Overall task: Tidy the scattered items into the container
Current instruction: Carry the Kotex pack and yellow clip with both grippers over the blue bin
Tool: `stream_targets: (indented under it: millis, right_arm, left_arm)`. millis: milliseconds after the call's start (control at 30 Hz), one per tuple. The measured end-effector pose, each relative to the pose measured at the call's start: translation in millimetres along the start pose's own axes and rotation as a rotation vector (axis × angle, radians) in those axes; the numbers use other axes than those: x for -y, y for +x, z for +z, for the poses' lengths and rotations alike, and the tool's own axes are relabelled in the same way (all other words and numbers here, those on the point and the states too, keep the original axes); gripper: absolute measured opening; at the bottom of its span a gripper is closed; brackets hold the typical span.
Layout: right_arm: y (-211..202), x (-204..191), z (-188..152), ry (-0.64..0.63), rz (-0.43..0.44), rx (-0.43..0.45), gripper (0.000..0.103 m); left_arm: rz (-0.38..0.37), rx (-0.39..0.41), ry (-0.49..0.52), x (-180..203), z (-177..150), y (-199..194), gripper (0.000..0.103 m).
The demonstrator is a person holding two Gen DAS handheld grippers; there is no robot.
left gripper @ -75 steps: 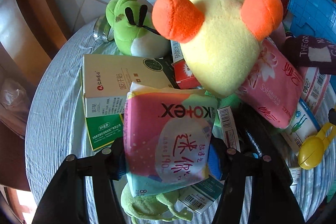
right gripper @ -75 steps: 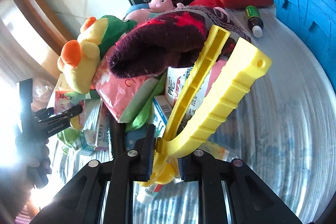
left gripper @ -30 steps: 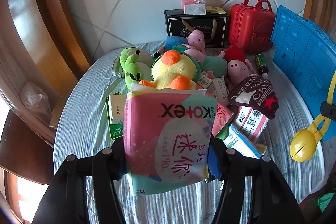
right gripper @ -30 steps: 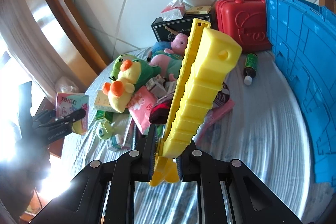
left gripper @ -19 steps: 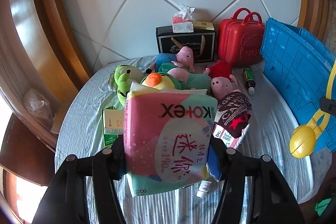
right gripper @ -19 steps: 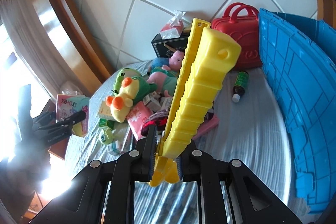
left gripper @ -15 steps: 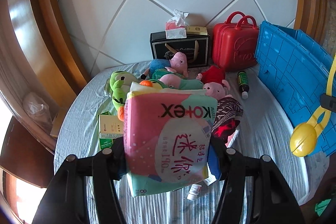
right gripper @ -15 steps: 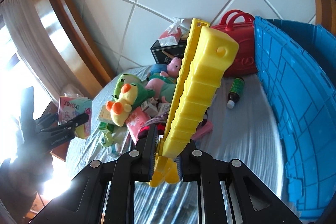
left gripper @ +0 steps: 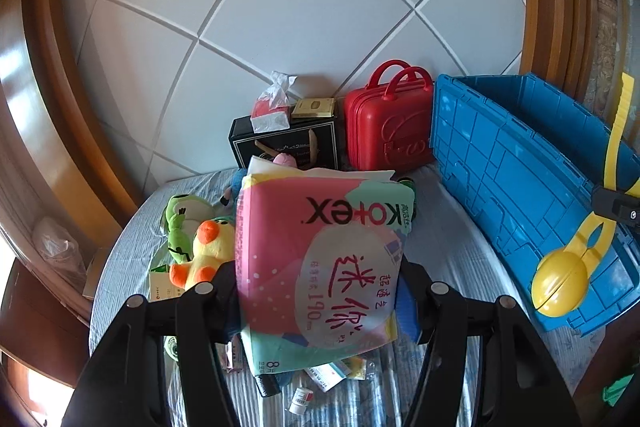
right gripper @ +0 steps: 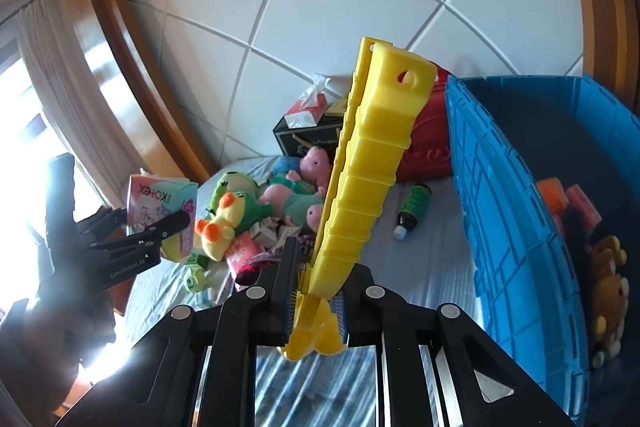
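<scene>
While clamped in the left tool [left gripper: 320,291], the pack [left gripper: 320,259] reads "Kotex".

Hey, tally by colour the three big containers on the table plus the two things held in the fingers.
Red: 1, the red suitcase
Black: 1, the black box
Blue: 1, the blue crate
Pink: 1, the pink pack
Yellow: 1, the yellow tongs
Total: 5
</scene>
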State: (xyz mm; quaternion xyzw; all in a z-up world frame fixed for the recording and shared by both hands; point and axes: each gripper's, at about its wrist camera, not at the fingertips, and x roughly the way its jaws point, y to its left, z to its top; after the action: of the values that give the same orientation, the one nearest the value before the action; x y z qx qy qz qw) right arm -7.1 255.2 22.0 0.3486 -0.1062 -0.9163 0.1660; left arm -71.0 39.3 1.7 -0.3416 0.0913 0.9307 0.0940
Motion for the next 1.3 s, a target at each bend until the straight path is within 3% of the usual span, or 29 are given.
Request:
stream_targets:
  millis: [433, 1300]
  right_arm:
    - [-55, 68, 21, 0.018, -0.045, 0.075, 0.016]
    - [-129, 200, 42, 0.144, -0.204, 0.192, 0.016]
  left_arm:
    - [-0.087, 0.078, 0.109, 113, 54, -12, 0.058]
    - [-0.269, 0.122, 0.305, 303, 122, 18, 0.058]
